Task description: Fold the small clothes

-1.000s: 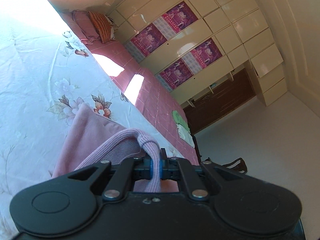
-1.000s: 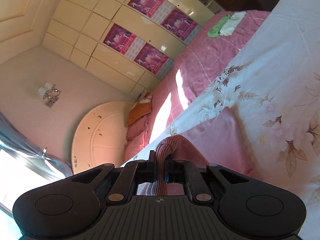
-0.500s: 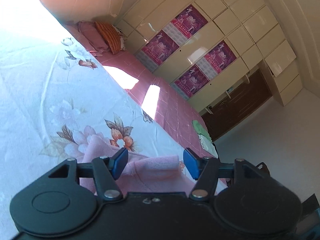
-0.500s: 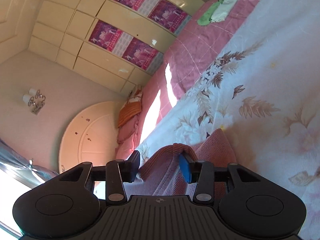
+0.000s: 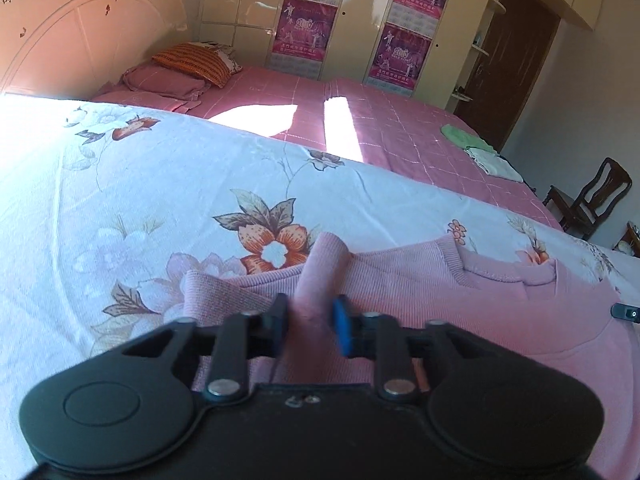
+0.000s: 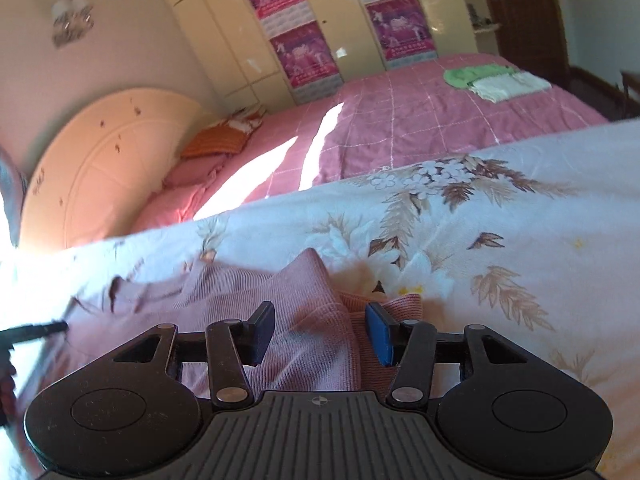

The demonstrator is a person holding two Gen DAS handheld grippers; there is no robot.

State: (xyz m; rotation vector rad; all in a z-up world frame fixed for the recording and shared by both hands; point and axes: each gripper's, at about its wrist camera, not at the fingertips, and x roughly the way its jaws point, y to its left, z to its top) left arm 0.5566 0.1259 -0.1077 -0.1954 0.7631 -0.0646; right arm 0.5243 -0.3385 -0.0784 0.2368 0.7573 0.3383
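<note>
A pink knit sweater (image 5: 460, 292) lies on a white floral sheet (image 5: 160, 184). My left gripper (image 5: 310, 326) sits low over the sweater's left part, its jaws narrowed around a raised fold of pink cloth (image 5: 324, 264), with small gaps beside the pads. In the right wrist view the sweater (image 6: 224, 292) lies on the same sheet (image 6: 520, 220). My right gripper (image 6: 320, 334) is open, its pads wide apart on either side of a raised fold (image 6: 316, 280). The right gripper's tip (image 5: 626, 312) shows at the left view's right edge.
A pink checked bedspread (image 5: 400, 132) lies beyond the sheet, with pillows (image 5: 188, 64) at the headboard (image 5: 80, 36). Folded green and white clothes (image 5: 480, 152) sit on its far side. A wooden chair (image 5: 592, 200) stands at right. Wardrobes (image 6: 320, 20) line the wall.
Both grippers let go of the sweater's edge and opened, then dropped lower and levelled out. The left jaws have since narrowed around a fold; the right stays wide open.
</note>
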